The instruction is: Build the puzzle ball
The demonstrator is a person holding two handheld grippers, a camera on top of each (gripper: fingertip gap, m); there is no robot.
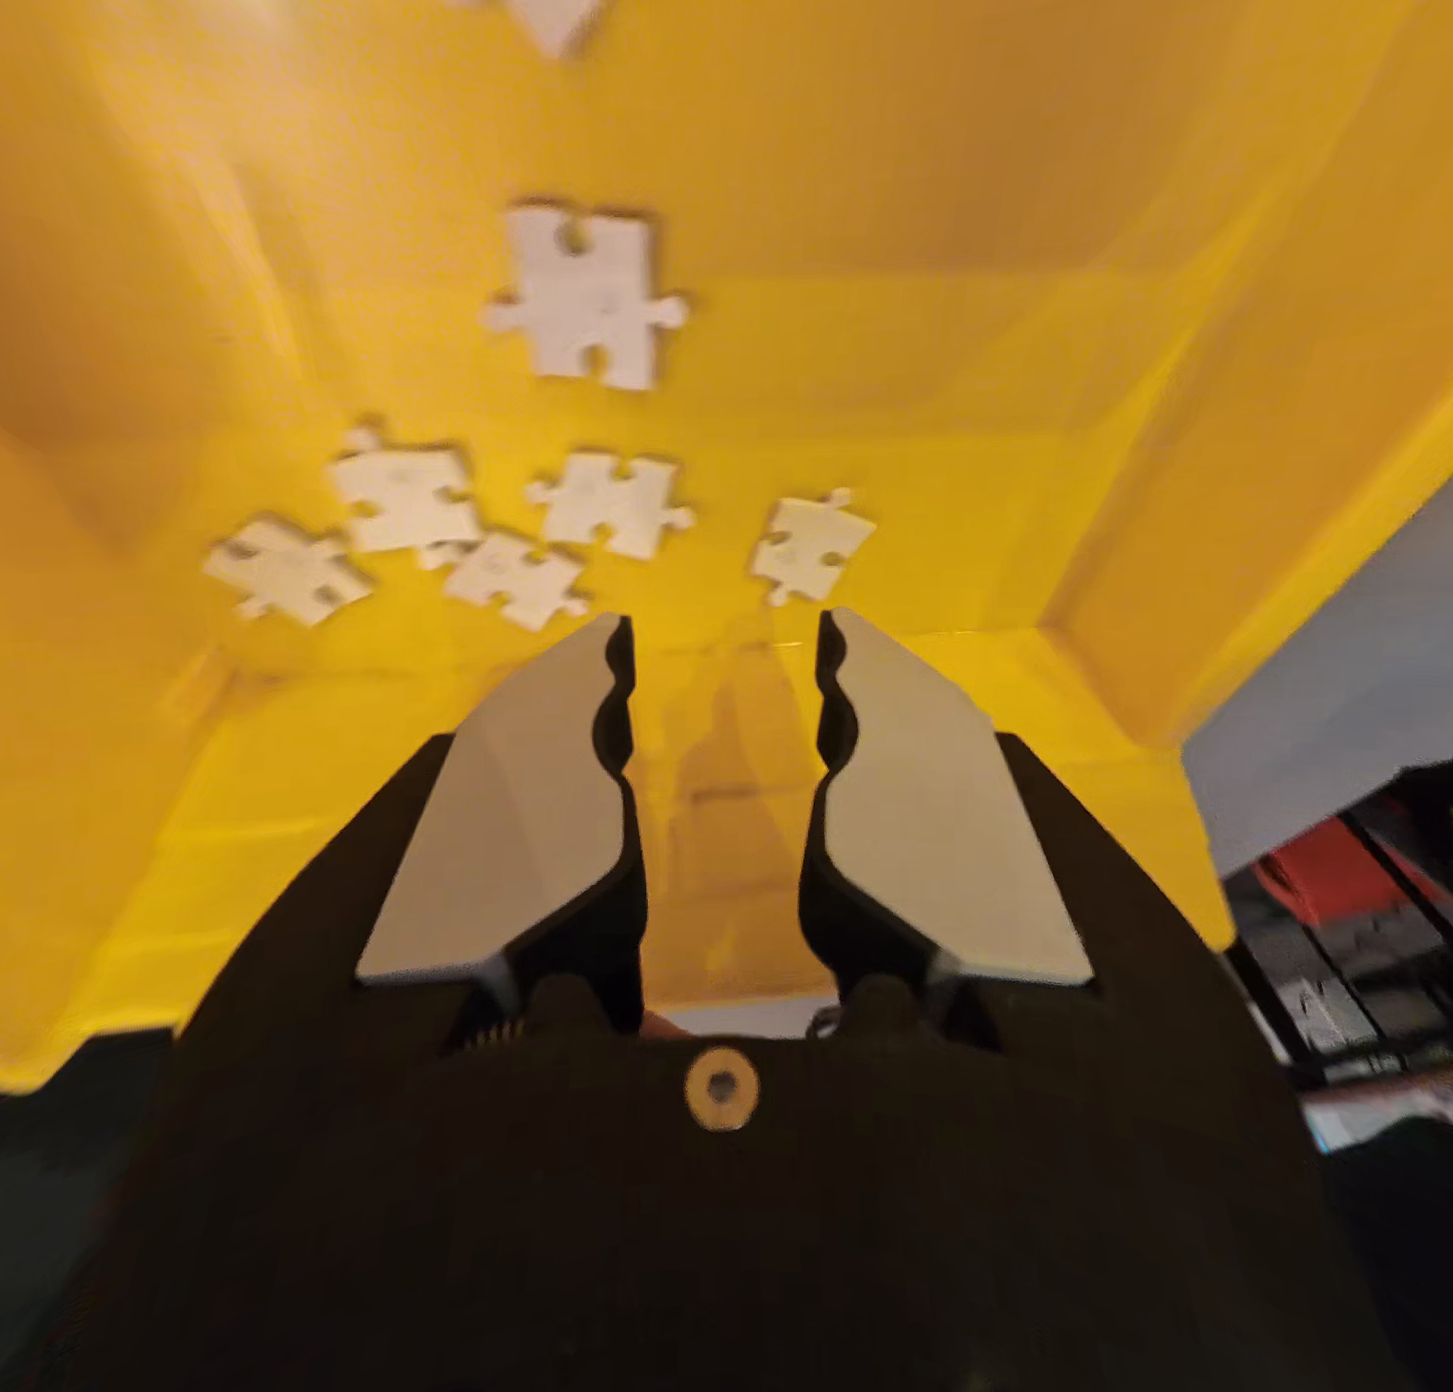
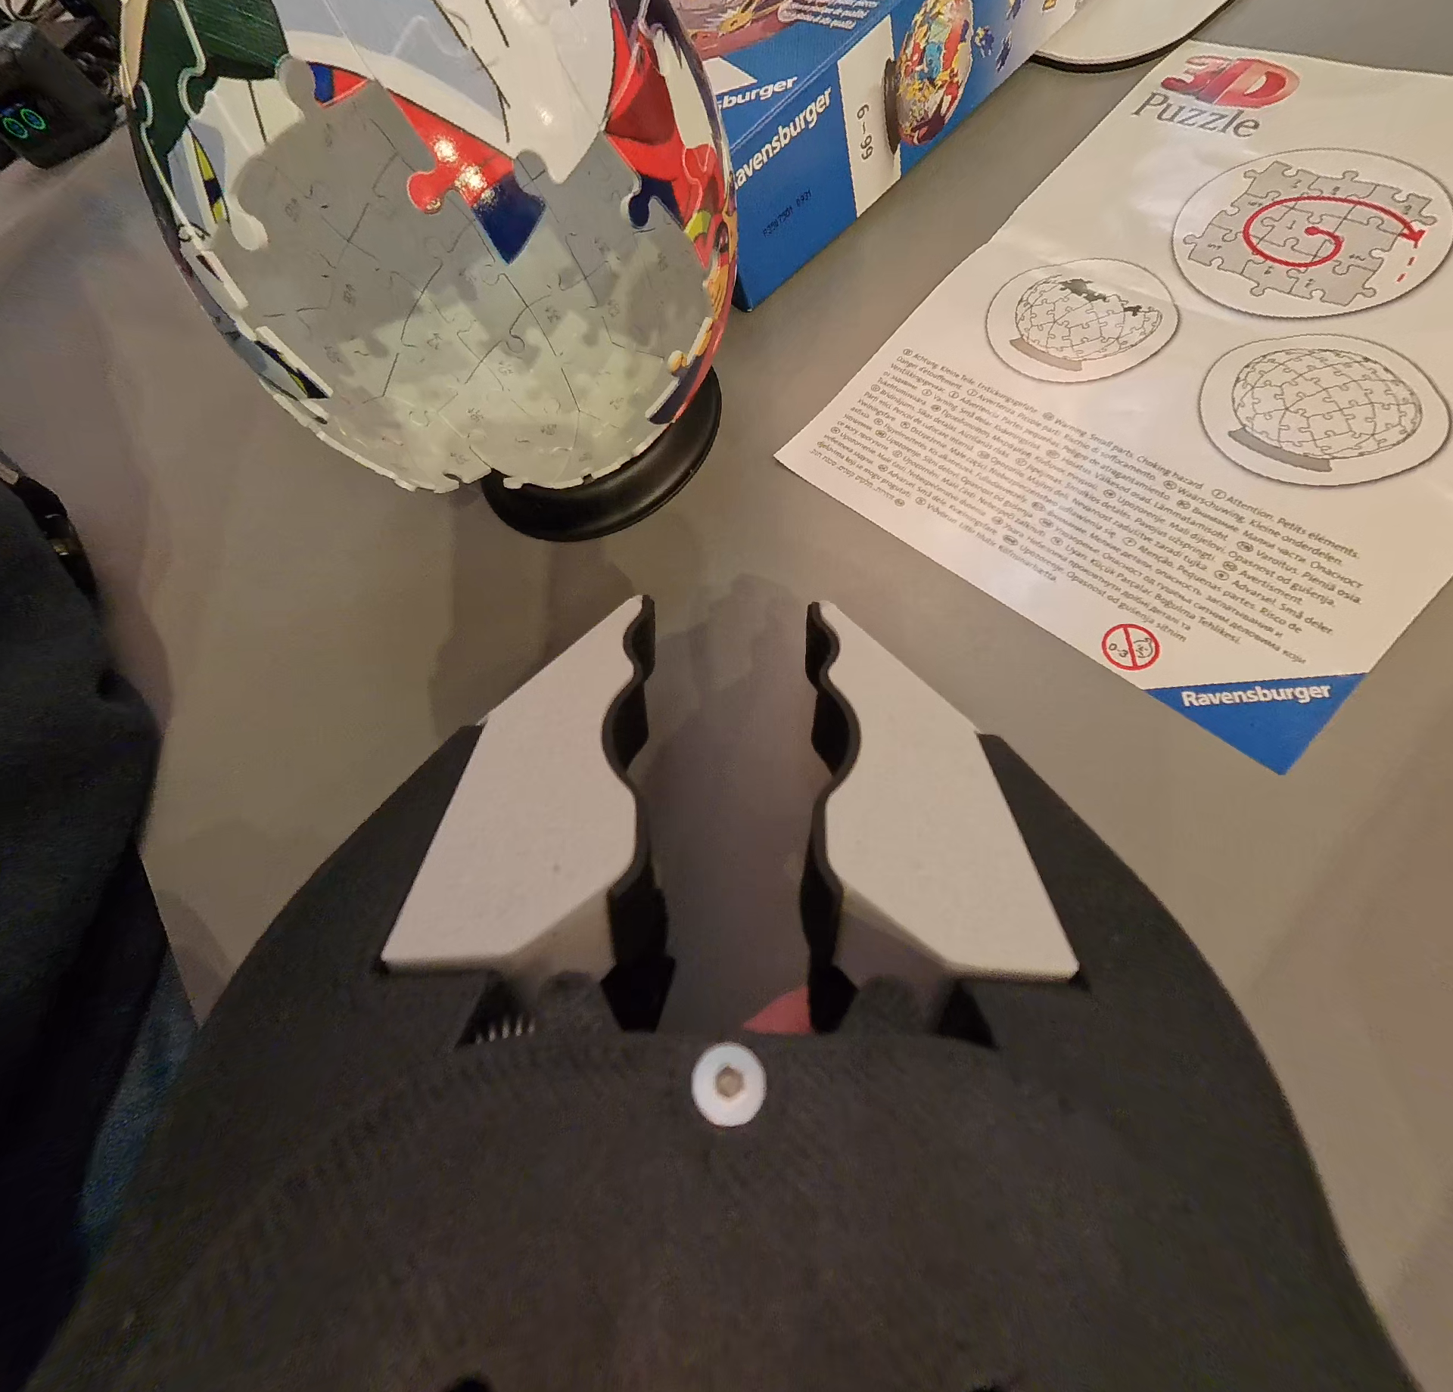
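In the left wrist view, several white puzzle pieces lie face down on the floor of a yellow bin. One piece lies alone farther in; a cluster and a single piece lie just beyond my left gripper, which is open and empty above the bin's near wall. In the right wrist view, the partly built puzzle ball sits on a black ring stand, with a large gap showing its grey inside. My right gripper is open and empty, above the grey table just short of the stand.
A blue puzzle box lies behind the ball. A white instruction sheet lies on the grey table to the right. A dark sleeve is at the left edge. Dark equipment stands right of the bin. About 55 cm separates my left fingertips from my right.
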